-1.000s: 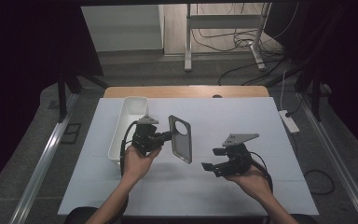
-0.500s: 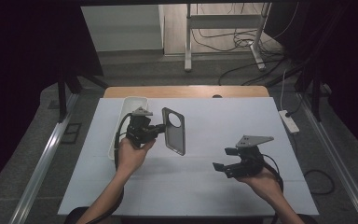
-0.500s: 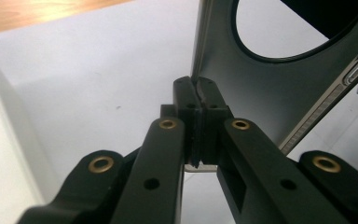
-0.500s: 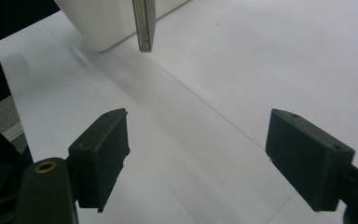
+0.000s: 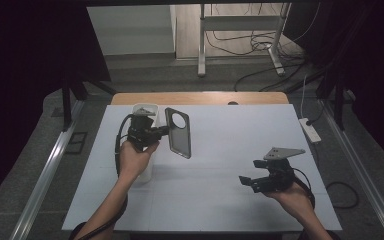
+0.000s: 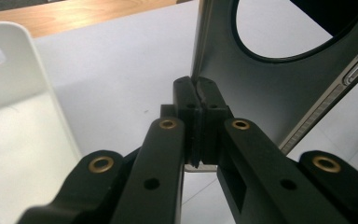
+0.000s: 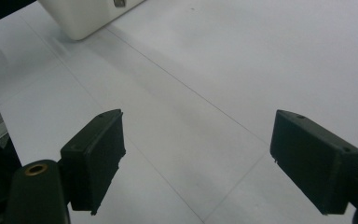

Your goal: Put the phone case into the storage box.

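Observation:
A dark grey phone back cover [image 5: 178, 134] with a large round camera hole hangs tilted above the white table, just right of the white tray [image 5: 145, 109]. My left gripper [image 5: 164, 131] is shut on the cover's edge. In the left gripper view the two jaws meet on the cover [image 6: 261, 93] at the left gripper's tips [image 6: 196, 93], with the tray [image 6: 18, 93] to the left. My right gripper [image 5: 245, 181] is low over the table's near right, open and holding nothing. In the right gripper view its tips [image 7: 198, 154] frame bare table.
The white table surface [image 5: 230, 145] lies on a wooden top [image 5: 200, 98]. A corner of the tray [image 7: 84, 14] appears far off in the right gripper view. A power strip [image 5: 310, 129] lies off the table's right side. Cables and a metal stand sit on the floor behind.
My left gripper has carried the cover away from the table's middle, toward the far left beside the tray. My right gripper has drawn back toward the near right, staying open.

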Action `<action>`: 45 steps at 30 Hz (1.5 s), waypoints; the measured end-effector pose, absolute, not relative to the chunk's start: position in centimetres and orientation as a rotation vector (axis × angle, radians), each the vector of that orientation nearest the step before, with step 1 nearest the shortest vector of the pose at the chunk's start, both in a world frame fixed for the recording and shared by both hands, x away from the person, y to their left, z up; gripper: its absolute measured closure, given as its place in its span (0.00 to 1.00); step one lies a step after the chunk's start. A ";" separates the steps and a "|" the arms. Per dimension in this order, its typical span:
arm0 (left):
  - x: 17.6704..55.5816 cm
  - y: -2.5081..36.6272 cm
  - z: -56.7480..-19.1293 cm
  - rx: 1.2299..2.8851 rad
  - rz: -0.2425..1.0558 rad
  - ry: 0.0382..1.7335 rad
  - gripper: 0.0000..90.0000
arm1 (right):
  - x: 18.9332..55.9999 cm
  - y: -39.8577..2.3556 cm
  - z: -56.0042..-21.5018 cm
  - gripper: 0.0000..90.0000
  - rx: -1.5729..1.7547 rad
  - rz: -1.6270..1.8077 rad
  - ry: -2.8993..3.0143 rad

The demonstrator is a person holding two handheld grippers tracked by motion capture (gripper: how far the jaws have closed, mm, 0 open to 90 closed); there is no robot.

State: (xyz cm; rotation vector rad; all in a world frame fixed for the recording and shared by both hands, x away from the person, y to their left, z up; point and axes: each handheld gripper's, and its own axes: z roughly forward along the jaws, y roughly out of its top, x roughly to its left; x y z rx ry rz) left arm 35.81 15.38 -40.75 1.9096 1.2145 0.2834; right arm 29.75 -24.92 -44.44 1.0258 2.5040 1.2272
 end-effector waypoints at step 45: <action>37.9 23.3 -37.4 1.817 0.461 1.403 0.99 | 26.8 -30.5 -45.4 0.01 1.227 1.134 2.377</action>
